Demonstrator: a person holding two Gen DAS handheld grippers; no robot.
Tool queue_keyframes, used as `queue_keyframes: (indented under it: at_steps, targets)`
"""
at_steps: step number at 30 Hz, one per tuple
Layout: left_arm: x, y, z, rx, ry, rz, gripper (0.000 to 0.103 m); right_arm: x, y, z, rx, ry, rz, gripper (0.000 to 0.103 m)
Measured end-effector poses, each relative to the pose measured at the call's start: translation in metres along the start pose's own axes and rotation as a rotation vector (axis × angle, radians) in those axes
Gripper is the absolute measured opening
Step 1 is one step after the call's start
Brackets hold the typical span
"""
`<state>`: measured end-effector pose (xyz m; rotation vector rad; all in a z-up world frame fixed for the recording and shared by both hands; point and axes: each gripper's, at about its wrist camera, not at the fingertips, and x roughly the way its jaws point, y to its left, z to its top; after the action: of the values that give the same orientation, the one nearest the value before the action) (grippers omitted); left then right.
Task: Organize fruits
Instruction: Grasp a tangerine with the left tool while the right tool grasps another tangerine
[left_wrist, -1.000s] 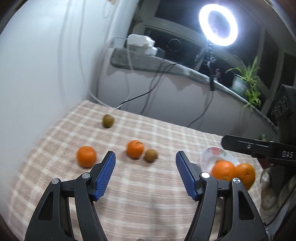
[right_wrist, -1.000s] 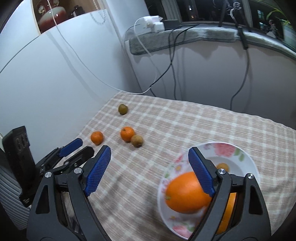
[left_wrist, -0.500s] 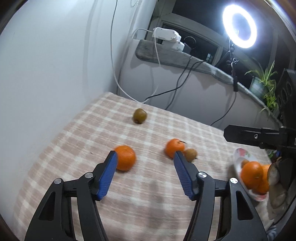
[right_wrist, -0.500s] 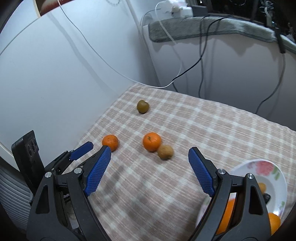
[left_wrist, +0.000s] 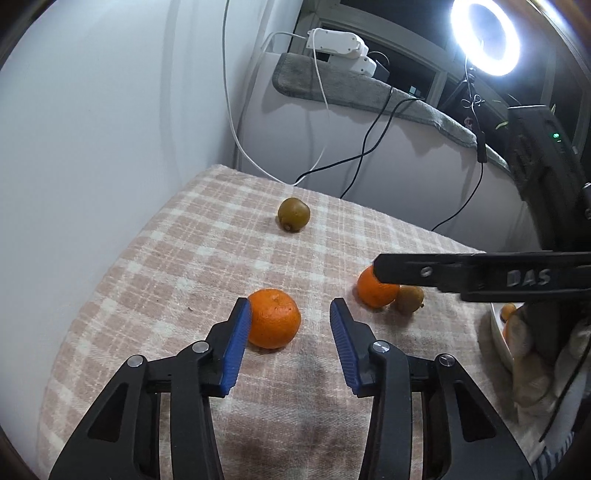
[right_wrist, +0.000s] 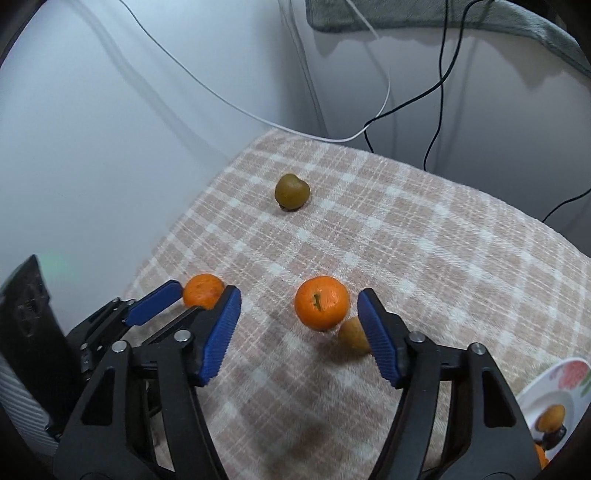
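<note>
Left tongs (left_wrist: 290, 334) closing round tangerine (left_wrist: 273, 318) — right tongs (right_wrist: 299, 326) closing, unpressed

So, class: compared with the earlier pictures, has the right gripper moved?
Yes. The right gripper has swung from over the flowered plate leftward to the orange beside the kiwi, its jaws closing but still clear of it.

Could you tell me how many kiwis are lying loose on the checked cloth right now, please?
2. One kiwi sits alone toward the far wall; the other kiwi touches the mandarin, partly hidden by the right hand-held gripper. The plate may hide more.
</note>
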<state>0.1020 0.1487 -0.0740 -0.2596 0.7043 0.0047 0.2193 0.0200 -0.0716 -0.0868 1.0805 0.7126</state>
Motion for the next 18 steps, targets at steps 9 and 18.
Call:
queue_keyframes:
  at_steps: [9,18]
  targets:
    - [0.000,0.002,-0.001,-0.006,0.001,0.002,0.043,0.022,0.006,0.000,-0.064,0.032,-0.085,0.063]
    - [0.002,0.006,-0.002,-0.029,0.028,-0.026,0.047,0.030,0.015,-0.002,-0.141,0.051,-0.124,0.057]
